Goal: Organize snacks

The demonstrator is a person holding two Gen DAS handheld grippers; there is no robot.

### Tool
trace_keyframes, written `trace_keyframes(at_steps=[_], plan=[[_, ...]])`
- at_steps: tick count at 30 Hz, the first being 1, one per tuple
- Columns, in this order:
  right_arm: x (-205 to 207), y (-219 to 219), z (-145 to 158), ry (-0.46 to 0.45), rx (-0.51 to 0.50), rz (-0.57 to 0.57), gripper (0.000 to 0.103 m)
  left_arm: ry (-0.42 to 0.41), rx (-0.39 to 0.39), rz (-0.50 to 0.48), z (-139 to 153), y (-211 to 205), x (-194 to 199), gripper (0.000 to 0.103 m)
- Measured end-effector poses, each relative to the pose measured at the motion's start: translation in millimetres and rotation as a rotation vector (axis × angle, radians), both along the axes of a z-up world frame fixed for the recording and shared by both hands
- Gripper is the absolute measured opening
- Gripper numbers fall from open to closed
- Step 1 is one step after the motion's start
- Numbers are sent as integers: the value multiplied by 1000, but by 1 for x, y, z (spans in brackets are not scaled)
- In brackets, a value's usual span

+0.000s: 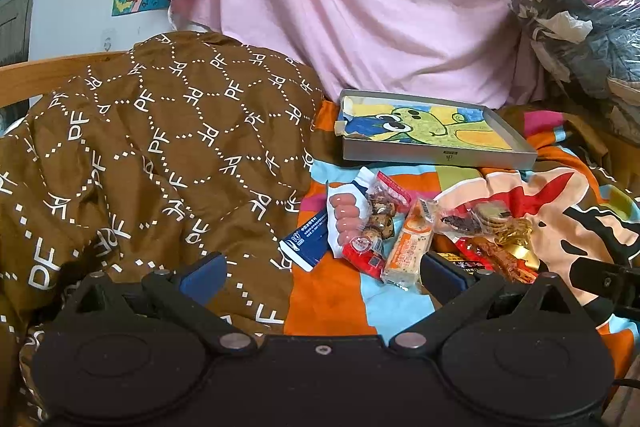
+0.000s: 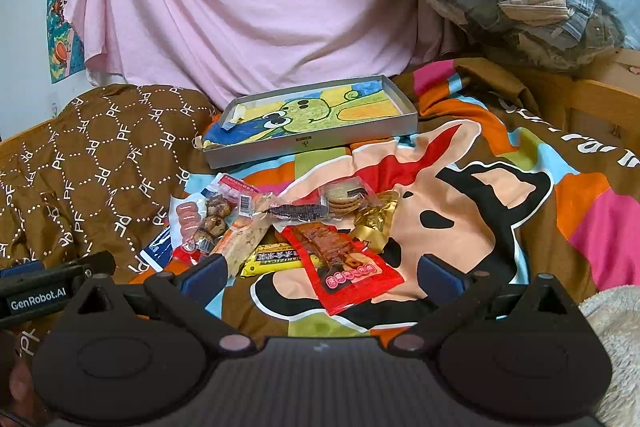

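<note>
Bed with a colourful cartoon blanket (image 2: 460,187): snack packets (image 2: 288,227) lay heaped at 6 o'clock of the empty shallow box (image 2: 312,143), both left gripper (image 1: 322,273) and right gripper (image 2: 322,273) agape and empty, so sorting looked unstarted; next move probably needed closing on the nearest red jerky pack (image 2: 348,267).

Both hand-held grippers (image 1: 322,277) (image 2: 322,273) agape, empty.

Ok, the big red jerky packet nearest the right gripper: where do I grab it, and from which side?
Probably take the red packet by its near bottom edge, coming straight in from the right gripper, whose jaws stand open. It lies flat with that end bare on the blanket; its far end sits among the yellow bar and gold packet.
</note>
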State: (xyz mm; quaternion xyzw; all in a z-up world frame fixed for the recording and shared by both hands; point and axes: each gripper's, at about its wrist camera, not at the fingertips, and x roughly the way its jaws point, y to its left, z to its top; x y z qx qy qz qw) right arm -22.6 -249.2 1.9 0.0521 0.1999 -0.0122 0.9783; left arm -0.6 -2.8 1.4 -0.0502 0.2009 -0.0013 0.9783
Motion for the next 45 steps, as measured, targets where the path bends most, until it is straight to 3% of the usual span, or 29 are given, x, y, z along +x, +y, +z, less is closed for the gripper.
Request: trace_keyframes(at_steps=[19,28,40,45], plan=[[3,2,-3,24,9,6,103,19,1,6,-6,1,4,102],[14,-7,5,93,65,36,103,58,13,11,-10,3,11,102],[58,-25,28,146,65,245,103,99,24,-57,-2,-7,42,102],[81,-35,34,176,47,335,103,112,68,-151,1,-18,67,102]])
